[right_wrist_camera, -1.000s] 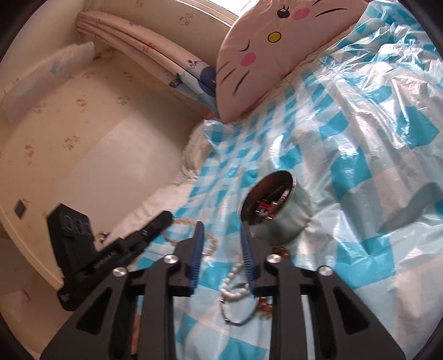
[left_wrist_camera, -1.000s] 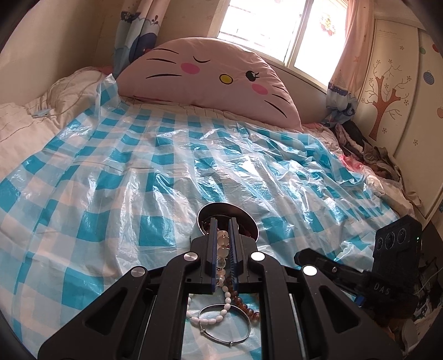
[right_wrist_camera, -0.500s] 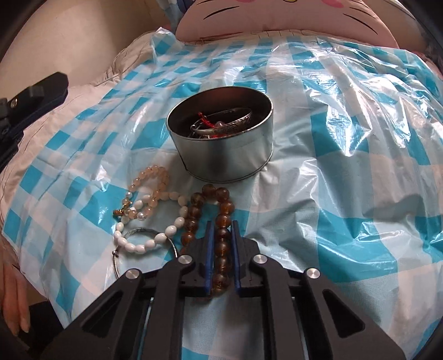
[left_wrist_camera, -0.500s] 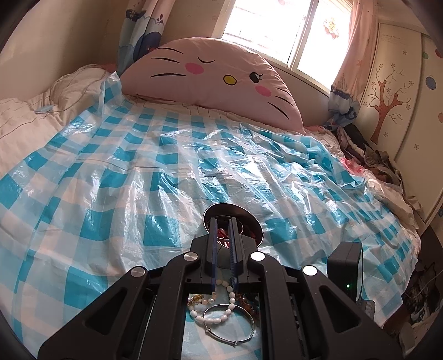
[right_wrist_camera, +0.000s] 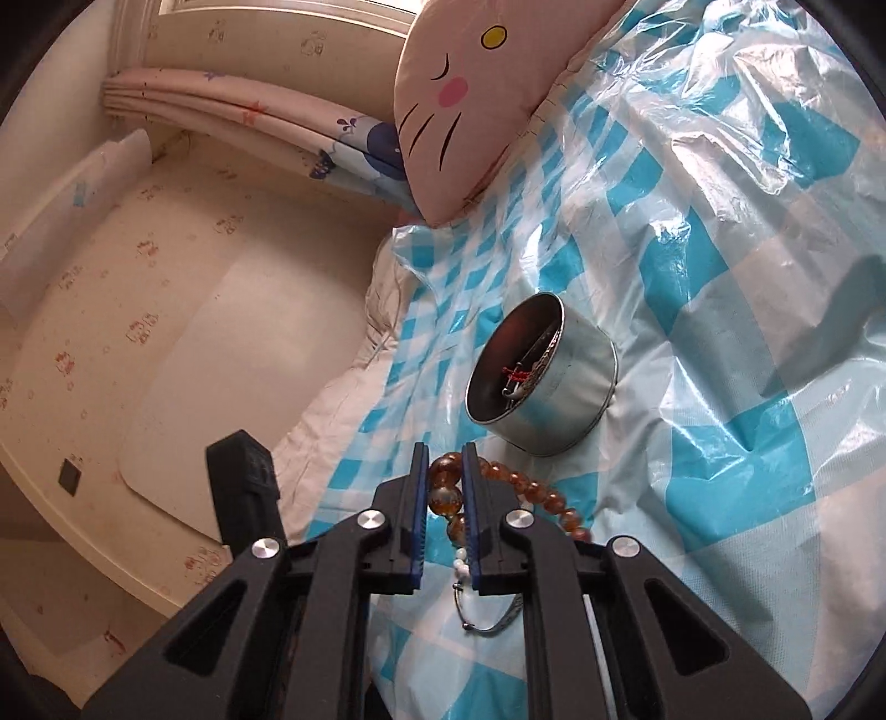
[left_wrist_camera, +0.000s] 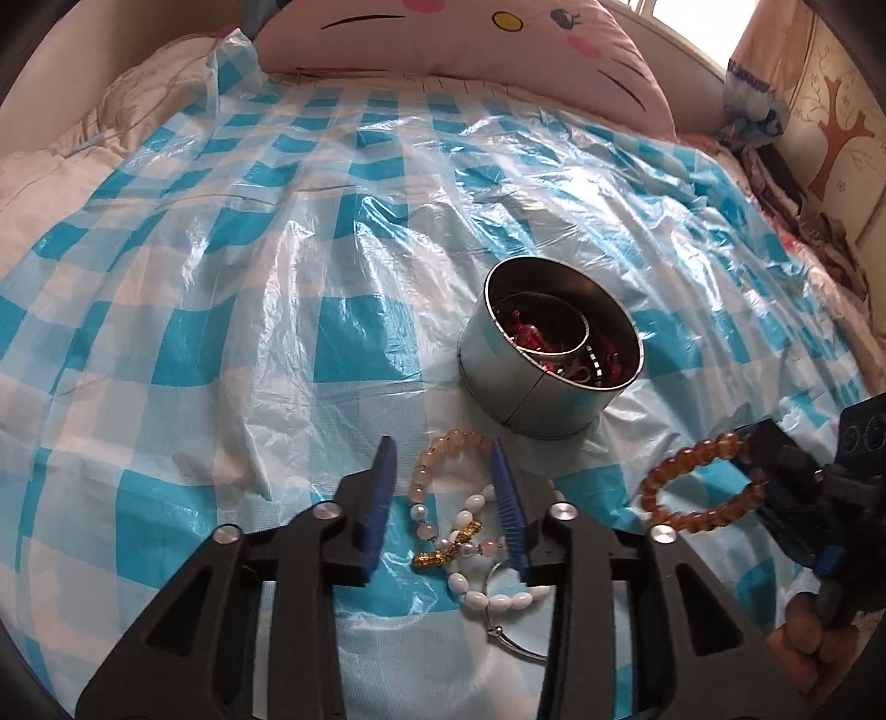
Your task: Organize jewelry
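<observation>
A round metal tin [left_wrist_camera: 548, 354] with red and silver pieces inside stands on the blue-checked plastic sheet [left_wrist_camera: 221, 343]. In front of it lie a pale pink bead bracelet [left_wrist_camera: 429, 471], a white bead bracelet [left_wrist_camera: 487, 595] and a thin silver bangle [left_wrist_camera: 512, 645]. My left gripper [left_wrist_camera: 441, 446] hangs over this pile with its jaws opening. The pink bracelet lies between the fingers, untouched by the pads. My right gripper [right_wrist_camera: 446, 459] is shut on an amber bead bracelet [right_wrist_camera: 531, 487]. In the left wrist view that amber bracelet [left_wrist_camera: 698, 482] hangs as a loop above the sheet, right of the tin [right_wrist_camera: 542, 376].
A pink cat-face pillow [left_wrist_camera: 470, 39] lies at the head of the bed. Rumpled white bedding [left_wrist_camera: 61, 149] borders the sheet on the left, and clothes [left_wrist_camera: 819, 232] are piled at the right edge. A hand [left_wrist_camera: 808, 637] grips the right tool's handle.
My left gripper went from shut to open and dipped toward the jewelry pile. My right gripper closed on the amber bracelet and lifted it off the sheet.
</observation>
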